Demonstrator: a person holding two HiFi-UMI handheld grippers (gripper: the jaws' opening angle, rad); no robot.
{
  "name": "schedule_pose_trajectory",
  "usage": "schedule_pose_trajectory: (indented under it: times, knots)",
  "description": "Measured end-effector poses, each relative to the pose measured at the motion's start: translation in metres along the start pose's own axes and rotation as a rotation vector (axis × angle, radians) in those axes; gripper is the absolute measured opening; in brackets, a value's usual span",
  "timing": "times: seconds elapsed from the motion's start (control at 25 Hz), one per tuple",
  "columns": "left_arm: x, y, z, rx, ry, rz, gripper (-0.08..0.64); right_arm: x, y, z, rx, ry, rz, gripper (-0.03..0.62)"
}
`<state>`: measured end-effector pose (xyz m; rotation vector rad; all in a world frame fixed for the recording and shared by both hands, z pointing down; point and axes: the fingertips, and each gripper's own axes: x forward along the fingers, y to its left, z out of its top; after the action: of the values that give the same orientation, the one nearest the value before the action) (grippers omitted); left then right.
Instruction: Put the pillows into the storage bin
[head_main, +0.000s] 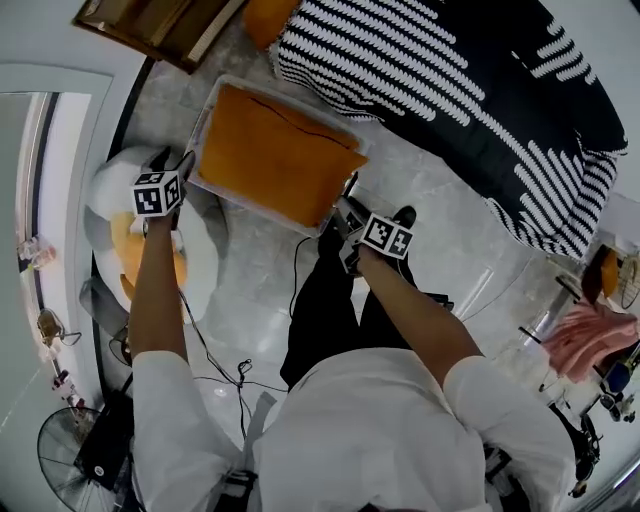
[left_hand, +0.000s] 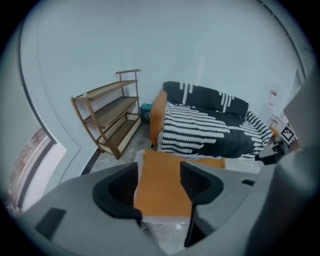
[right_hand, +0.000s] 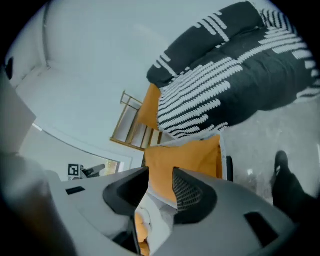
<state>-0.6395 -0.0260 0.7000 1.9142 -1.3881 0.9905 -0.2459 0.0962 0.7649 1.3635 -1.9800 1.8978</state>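
Orange pillow (head_main: 275, 150) lies flat inside the clear storage bin (head_main: 207, 120) and fills most of it. The bin stands on the grey floor (head_main: 250, 275), its far right corner just beside the bed (head_main: 480, 90) with its black-and-white striped cover. The left tongs (head_main: 178, 162) sit at the bin's left edge, jaws wide apart and holding nothing; the pillow shows in the gap. The right tongs (head_main: 346, 206) are at the bin's near right corner, jaws partly apart, not clamped on anything, with the pillow's edge and the bin's rim between them. A wooden shelf (head_main: 160, 25) stands beyond the bin's far left corner.
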Motion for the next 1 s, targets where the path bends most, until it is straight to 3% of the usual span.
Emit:
schedule_pose_trajectory:
  times: [0.2,0.44,0.8,1.0]
  knots:
    - [-0.051,-0.052,0.044,-0.001,-0.218,-0.097,0.266,-0.052,0.059,0.066,-0.314,-0.106,0.119,0.155]
    - [-0.131,-0.128,0.113,-0.035,-0.519,-0.237,0.244,-0.149,0.129,0.154,-0.586,-0.337,0.234,0.155]
    - [-0.231,-0.275,0.238,0.058,-0.871,-0.4,0.216,-0.331,0.203,0.257,-0.941,-0.69,0.206,0.153]
    - [-0.281,-0.362,0.285,0.113,-0.995,-0.43,0.185,-0.445,0.222,0.29,-1.05,-0.835,0.179,0.147]
